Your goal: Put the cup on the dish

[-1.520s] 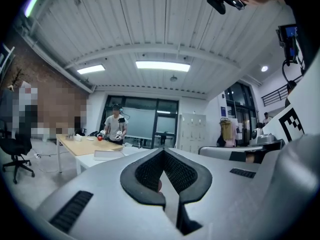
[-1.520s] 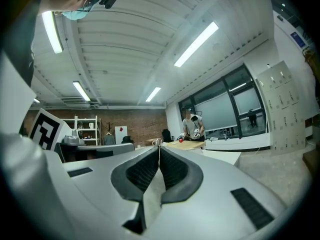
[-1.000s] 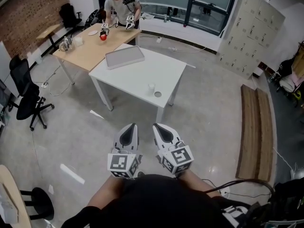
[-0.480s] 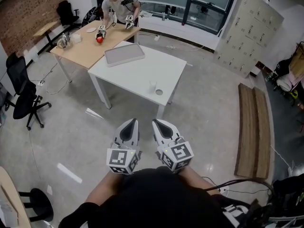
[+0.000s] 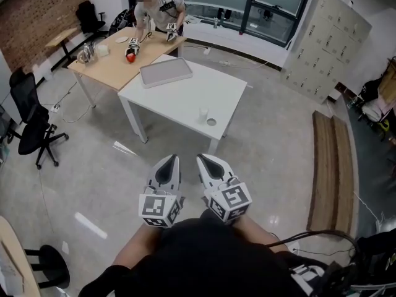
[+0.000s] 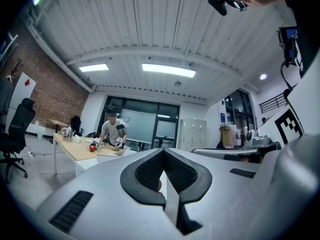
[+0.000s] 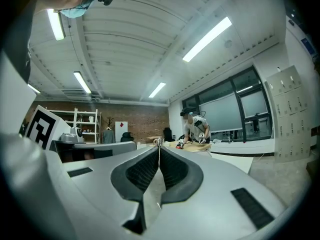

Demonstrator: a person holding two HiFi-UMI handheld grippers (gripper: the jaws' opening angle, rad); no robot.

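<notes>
Floor [image 5: 278, 147]: smooth grey concrete, open room.
Left gripper [image 5: 168, 159], right gripper [image 5: 205, 158]: side by side, level, jaws of both pressed together, nothing between. Well short of table.
12 o'clock: square white table [image 5: 179, 98]. Small pale cup [image 5: 203, 114] upright near its near edge. Round grey dish [image 5: 211, 122] just beside, at cup's 4 o'clock. Flat grey tray [image 5: 165, 73] at far corner.
3 o'clock: wooden bench [image 5: 334, 172]. 9 o'clock: black office chair [image 5: 31, 125].
11 o'clock, far: wooden table [image 5: 111, 64], person [image 5: 159, 5], brick wall [image 5: 37, 17].

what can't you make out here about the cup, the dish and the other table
- cup: head view, too small to see if it holds anything; hidden behind left gripper and right gripper in their own views.
- dish: head view, too small to judge its depth.
- red thing on wooden table: too small to identify.
</notes>
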